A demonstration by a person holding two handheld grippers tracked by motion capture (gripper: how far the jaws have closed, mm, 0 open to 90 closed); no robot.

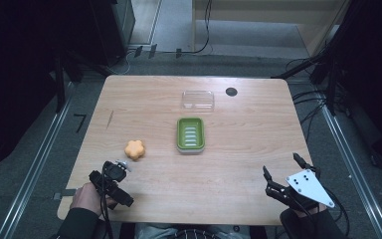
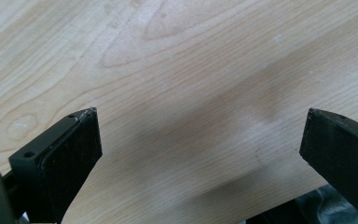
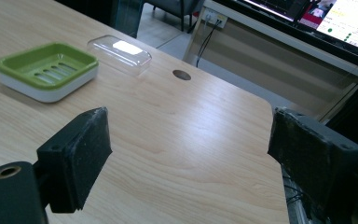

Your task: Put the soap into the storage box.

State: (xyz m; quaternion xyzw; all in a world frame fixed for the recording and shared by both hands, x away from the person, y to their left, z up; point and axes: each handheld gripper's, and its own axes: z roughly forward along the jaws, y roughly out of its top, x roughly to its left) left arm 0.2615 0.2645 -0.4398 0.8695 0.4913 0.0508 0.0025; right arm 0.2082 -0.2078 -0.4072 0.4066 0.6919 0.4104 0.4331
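An orange flower-shaped soap lies on the wooden table, toward its left edge and nearer the front edge than the back. The left gripper rests at the front left corner, just short of the soap and not touching it; in the left gripper view its jaws stand wide apart over bare wood, with nothing between them. The right gripper sits near the front right corner, well apart from the soap, its jaws likewise spread and empty.

A green soap dish with a white base stands near the middle of the table, to the right of the soap, and a clear plastic lid lies beyond it toward the back edge, beside a dark round hole in the tabletop.

The soap is probably light and stiff, though its surface may be slick, and its lobed outline gives uneven faces. The best hold is likely across two opposite notches between lobes, pads low on its sides, closing gently so it does not squirt out.
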